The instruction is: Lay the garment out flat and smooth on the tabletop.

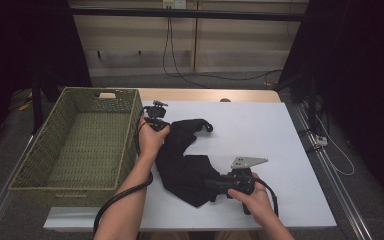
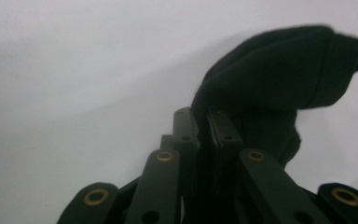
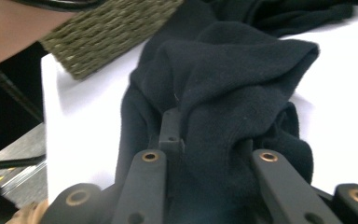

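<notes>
Left gripper is clamped on a bunched fold at the far end of the black fleece garment, jaws nearly together with cloth pinched between. Right gripper has its jaws sunk into a thick wad at the garment's near end, gripping it. One grip per end looks meant to carry the limp cloth without trailing. The garment lies crumpled on the white table, between the hands, just right of the green wicker basket. Basket is probably the destination, hence the left grip beside its wall.
</notes>
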Motion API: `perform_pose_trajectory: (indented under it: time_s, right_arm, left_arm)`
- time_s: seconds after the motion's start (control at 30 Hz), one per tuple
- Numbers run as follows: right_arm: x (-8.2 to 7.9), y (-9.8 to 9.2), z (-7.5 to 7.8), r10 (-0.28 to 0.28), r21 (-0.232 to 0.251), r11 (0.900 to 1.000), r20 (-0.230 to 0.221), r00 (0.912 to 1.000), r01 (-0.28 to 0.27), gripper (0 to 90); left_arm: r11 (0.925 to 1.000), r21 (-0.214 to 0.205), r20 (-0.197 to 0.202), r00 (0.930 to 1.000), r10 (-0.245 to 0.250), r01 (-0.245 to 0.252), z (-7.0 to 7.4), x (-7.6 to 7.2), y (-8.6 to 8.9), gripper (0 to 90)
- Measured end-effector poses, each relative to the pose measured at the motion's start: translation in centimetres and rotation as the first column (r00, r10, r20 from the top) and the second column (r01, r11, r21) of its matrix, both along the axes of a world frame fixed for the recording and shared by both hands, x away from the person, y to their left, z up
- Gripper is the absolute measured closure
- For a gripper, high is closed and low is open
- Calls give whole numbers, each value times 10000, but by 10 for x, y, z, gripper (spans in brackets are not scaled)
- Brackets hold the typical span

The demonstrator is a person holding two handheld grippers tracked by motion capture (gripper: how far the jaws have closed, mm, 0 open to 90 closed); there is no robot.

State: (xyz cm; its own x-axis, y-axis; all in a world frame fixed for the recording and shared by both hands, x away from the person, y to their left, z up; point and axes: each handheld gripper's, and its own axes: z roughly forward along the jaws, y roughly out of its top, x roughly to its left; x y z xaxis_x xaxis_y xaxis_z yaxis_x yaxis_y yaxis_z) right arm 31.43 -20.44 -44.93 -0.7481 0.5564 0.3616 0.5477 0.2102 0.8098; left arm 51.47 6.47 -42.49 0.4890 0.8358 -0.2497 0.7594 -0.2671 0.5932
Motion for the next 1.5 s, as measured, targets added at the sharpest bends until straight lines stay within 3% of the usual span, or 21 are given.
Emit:
perform_pose_trajectory:
  time_s: [0.13, 0.2, 0.33, 0.47, 0.57, 0.63, 0.7, 0.77, 0.93, 1.03, 1.13, 1.27, 1.33, 1.5]
  right_arm:
    - [-2, 9, 2, 396, -233, 9989, 4, 9992, -396, 711]
    - [-2, 9, 5, 0, -296, 9996, 102, 9999, 3, 616]
    - [3, 2, 10, -728, -234, 9970, 350, 9967, 737, 517]
    - [8, -4, 12, -1233, -97, 9922, 476, 9912, 1239, 489]
    - [9, -4, 11, -1393, -160, 9900, 503, 9890, 1403, 489]
    - [9, -4, 10, -1500, -247, 9881, 550, 9871, 1516, 488]
    - [11, -4, 11, -1583, -230, 9869, 587, 9856, 1599, 486]
    - [13, -3, 13, -1680, -252, 9852, 628, 9838, 1698, 472]
    - [27, -5, 21, -2091, -368, 9765, 751, 9750, 2122, 424]
    - [44, -5, 27, -2335, -437, 9703, 904, 9681, 2381, 409]
    - [66, -1, 30, -2618, -507, 9621, 1033, 9596, 2680, 410]
    - [97, 15, 21, -2560, -1012, 9594, 784, 9635, 2631, 459]
    - [109, 23, 16, -2472, -1280, 9585, 717, 9663, 2547, 474]
    - [138, 40, 0, -2456, -1825, 9513, 379, 9686, 2484, 512]
  left_arm:
    - [10000, -15, 124, 9999, -14, 14, 1, -3, 0, 764]
    - [9998, -98, 186, 9997, -151, 153, 6, -6, -1, 696]
    - [9982, 49, 644, 9961, -597, 595, 17, -14, -5, 501]
    - [9944, 143, 976, 9896, -1057, 1048, 25, -25, -9, 446]
    - [9916, 180, 1283, 9832, -1296, 1283, 29, -32, -13, 464]
    - [9871, 40, 1273, 9790, -1592, 1600, 30, -35, -17, 469]
    - [9820, 353, 1191, 9749, -1884, 1854, 25, -35, -22, 477]
    - [9817, 169, 862, 9779, -1903, 1895, 16, -32, -24, 478]
    - [9806, 527, 679, 9790, -1922, 1889, -3, -26, -26, 499]
    - [9801, 750, 695, 9795, -1889, 1837, -6, -23, -22, 616]
    - [9848, 576, 517, 9846, -1668, 1638, -6, -18, -16, 716]
    - [9875, 537, 283, 9883, -1501, 1485, -5, -15, -13, 851]
    - [9890, 337, 80, 9895, -1446, 1443, -3, -14, -10, 861]
    - [9913, 187, 9, 9915, -1301, 1300, -1, -14, -7, 868]
